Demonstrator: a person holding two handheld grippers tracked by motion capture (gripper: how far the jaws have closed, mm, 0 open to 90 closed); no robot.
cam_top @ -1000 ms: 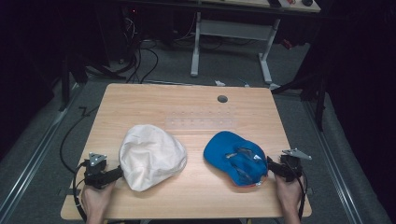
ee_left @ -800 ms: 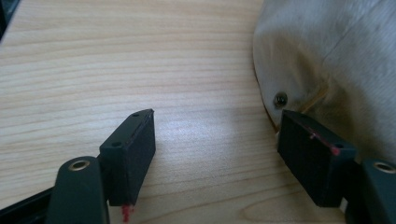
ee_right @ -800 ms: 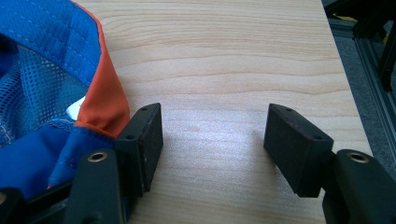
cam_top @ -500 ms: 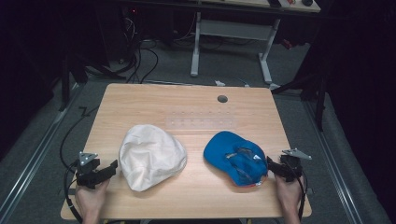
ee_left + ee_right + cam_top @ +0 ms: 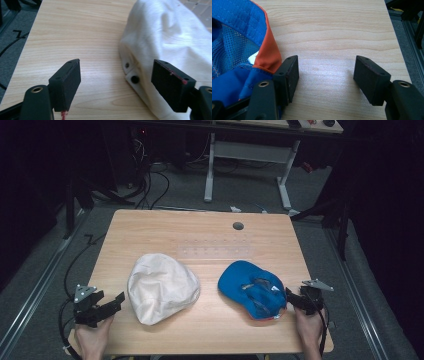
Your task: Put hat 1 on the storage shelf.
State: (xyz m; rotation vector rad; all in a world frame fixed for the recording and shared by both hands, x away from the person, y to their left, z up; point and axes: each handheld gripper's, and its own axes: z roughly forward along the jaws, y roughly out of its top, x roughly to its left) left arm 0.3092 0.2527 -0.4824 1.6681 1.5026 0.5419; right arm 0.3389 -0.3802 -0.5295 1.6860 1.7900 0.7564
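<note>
2 caps lie apart on the worktop (image 5: 200,240), each beside its own hand-held gripper, likely for separate grabs. The left hand-held gripper (image 5: 116,80) is spread, the white cap (image 5: 172,37) at its right jaw; it has pulled back from that cap since 1 s ago. The right hand-held gripper (image 5: 325,75) is spread, empty, the blue cap (image 5: 234,40) touching its left jaw.

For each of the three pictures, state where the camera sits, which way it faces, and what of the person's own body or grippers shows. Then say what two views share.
High view: above the person's side, looking forward and down on the table; both hands, left gripper and right gripper show.
Left gripper view: rides the left gripper, facing the white cap; its open jaws show.
Right gripper view: rides the right gripper, facing bare wood beside the blue cap; its open jaws show.
Shared: the white cap shows in the high and left gripper views.
</note>
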